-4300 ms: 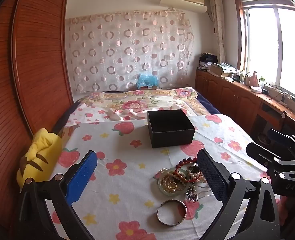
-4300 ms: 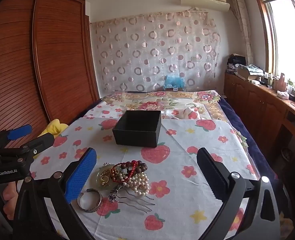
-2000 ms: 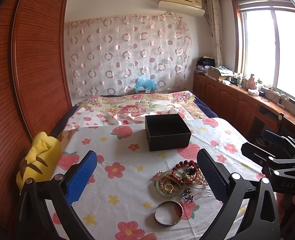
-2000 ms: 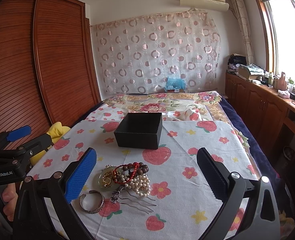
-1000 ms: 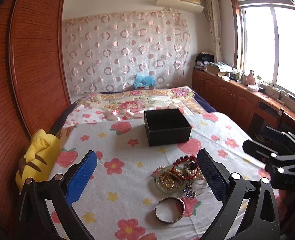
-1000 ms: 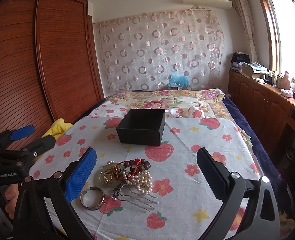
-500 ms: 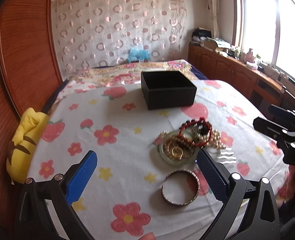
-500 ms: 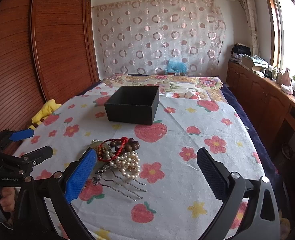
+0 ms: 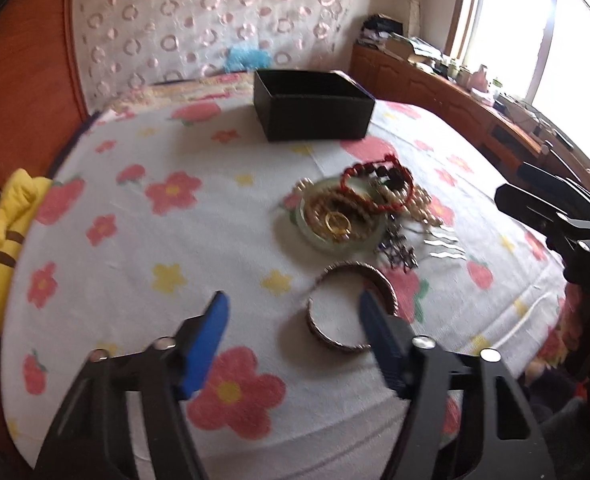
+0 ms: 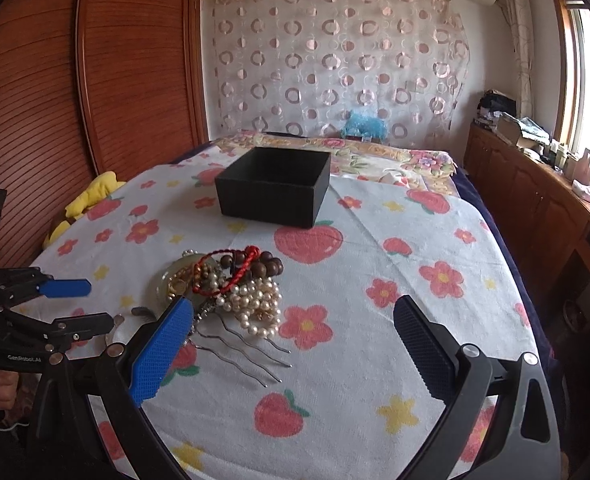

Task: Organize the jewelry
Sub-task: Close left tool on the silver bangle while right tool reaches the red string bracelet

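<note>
A metal bangle [image 9: 351, 308] lies on the flowered sheet [image 9: 135, 248], closest to me. My left gripper [image 9: 293, 306] hangs just over it with its jaws closing. The bangle's left rim sits between the jaws, and the right finger [image 9: 375, 320] overlaps the ring without either pad pressing. Behind the bangle, a green dish [image 9: 335, 236] holds gold pieces, with a red cord bracelet [image 9: 375, 184], pearls [image 10: 251, 300] and a hair pin [image 10: 239, 344] beside it. The empty black box [image 10: 273, 196] stands farther back. My right gripper [image 10: 293, 320] is open over the sheet, right of the pile.
A yellow plush toy [image 9: 3, 232] lies at the bed's left edge beside a wooden wardrobe [image 10: 115, 60]. Low wooden cabinets [image 10: 535, 200] run along the right under the window. The sheet drops off at the near edge.
The left gripper has dropped and tilted down over the bangle, and its jaws have narrowed. The right gripper has sunk a little toward the bed.
</note>
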The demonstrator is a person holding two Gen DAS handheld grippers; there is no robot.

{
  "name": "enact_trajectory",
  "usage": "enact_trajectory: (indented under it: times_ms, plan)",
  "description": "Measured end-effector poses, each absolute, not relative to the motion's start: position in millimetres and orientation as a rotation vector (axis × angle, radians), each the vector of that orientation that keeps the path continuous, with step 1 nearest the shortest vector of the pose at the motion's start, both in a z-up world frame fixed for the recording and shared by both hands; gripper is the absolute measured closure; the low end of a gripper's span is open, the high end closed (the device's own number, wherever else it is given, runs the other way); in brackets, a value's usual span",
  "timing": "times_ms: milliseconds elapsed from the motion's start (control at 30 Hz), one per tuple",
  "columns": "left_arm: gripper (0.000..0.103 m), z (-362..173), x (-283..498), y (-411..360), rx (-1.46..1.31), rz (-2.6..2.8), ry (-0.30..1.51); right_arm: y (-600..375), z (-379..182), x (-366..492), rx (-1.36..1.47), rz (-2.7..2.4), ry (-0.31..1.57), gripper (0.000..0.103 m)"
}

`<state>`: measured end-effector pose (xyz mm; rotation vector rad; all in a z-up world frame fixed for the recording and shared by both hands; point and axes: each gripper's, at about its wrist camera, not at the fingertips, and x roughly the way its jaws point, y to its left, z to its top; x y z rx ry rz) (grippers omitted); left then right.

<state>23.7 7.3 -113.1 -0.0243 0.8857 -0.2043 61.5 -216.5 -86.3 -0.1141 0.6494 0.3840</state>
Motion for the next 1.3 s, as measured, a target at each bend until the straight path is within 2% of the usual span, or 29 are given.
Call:
enact_trajectory:
  times_ms: [233,367,533,900,1133,1300]
  plan:
    - [0.079,-122,24,-3,-0.021,-0.248,0.923,-213,-97,65,-0.109,0.443,0.697,0.002]
    - [0.086,-123,24,-6,-0.014,-0.254,0.94,-212,-100,67,-0.108,0.466,0.712,0.005]
    - [0.099,-123,23,-7,-0.013,-0.261,0.93,-207,-108,73,-0.123,0.514,0.757,0.023]
    - [0.1,-105,23,1,-0.03,-0.239,0.813,-189,-108,105,-0.147,0.598,0.783,0.062]
    - [0.1,-95,39,9,-0.016,-0.221,0.766,-180,-102,135,-0.109,0.665,0.8,0.074]
    - [0.1,-91,50,13,-0.019,-0.214,0.745,-177,-107,154,-0.086,0.676,0.848,0.074]
